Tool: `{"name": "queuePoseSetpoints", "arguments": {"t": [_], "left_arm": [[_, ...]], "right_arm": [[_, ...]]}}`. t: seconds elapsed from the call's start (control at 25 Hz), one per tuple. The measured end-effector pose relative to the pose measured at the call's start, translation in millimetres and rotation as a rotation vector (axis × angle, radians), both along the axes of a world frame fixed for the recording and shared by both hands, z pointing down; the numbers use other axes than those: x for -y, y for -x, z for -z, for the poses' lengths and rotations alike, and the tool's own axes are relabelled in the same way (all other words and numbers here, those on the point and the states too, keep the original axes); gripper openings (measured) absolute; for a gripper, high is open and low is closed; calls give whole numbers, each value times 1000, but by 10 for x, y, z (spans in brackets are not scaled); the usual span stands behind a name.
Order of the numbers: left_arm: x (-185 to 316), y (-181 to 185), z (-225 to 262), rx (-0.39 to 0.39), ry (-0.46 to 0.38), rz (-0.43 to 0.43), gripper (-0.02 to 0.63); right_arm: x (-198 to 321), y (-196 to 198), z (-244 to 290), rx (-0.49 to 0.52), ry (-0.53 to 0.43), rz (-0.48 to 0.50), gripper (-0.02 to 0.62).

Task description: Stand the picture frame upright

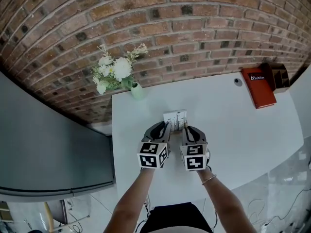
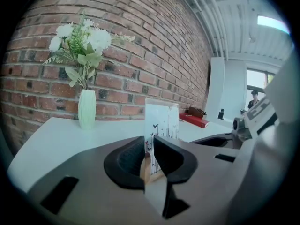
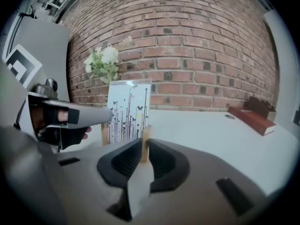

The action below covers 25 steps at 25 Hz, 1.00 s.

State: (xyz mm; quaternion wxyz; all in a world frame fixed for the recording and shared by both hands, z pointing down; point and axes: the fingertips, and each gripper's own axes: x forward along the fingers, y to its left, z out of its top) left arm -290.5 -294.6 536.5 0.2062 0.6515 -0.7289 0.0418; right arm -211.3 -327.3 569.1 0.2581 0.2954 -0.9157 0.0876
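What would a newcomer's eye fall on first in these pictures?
First, the picture frame with its butterfly print, held upright near the middle of the white table, with the left hand-held gripper and the right hand-held gripper clamped on its two side edges. Next, the white flowers in a pale green vase by the brick wall, and the red book at the table's far right.

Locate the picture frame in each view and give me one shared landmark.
Head view: frame at centre, down-right of the flowers.
Left gripper view: frame at centre, rising from between the jaws.
Right gripper view: frame just left of centre, its wooden right edge between the jaws.
Landmark: the flowers, upper left in the left gripper view, just above-left of the frame in the right gripper view.
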Motion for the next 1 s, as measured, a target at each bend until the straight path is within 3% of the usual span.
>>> {"name": "queuePoseSetpoints", "arguments": {"t": [0.44, 0.88, 1.0], "left_arm": [[-110, -22, -17, 18, 9, 36, 54], [-551, -171, 98, 5, 21, 112, 57], [-700, -260, 159, 13, 26, 125, 20]], "right_arm": [[-2, -152, -71, -10, 32, -24, 54], [-266, -408, 297, 131, 111, -12, 52], [-410, -519, 406, 163, 125, 5, 40]]}}
